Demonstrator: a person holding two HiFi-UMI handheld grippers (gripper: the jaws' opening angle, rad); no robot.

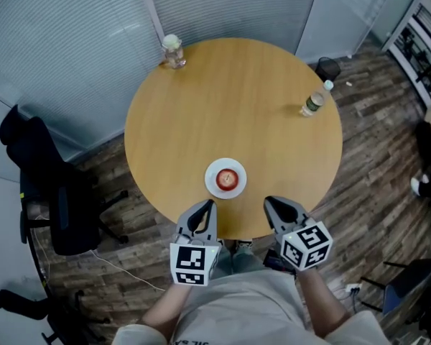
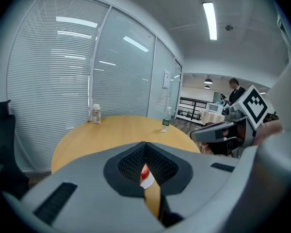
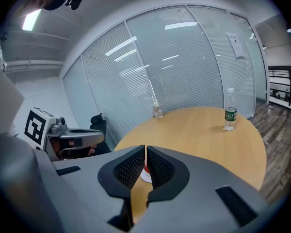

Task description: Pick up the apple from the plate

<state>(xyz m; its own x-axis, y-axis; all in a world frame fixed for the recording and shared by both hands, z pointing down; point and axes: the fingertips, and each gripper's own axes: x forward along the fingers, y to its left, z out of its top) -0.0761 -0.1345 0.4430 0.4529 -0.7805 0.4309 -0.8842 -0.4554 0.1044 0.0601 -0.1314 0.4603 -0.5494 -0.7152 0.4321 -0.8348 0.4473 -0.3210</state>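
Office meeting room, glass-walled.
A round wooden table [image 1: 237, 106] stood at the centre. Behind it ran tall glass partitions with slatted blinds [image 1: 57, 34]. To its left in the head view sat a black swivel chair [image 1: 57, 207]. Beneath it lay wood-plank flooring [image 1: 366, 185], and above it a ceiling strip light [image 2: 210, 19]. Beyond its far right stood black shelving [image 1: 420, 45].

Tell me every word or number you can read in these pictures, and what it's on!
No text can be read for sure.
Water bottle, green label: too small to read.
Paper sheet on the glass wall: too small to read.
Shirt, print at the bottom edge of the head view: cut off, unreadable.
Marker cubes: black-and-white square patterns only, no letters.
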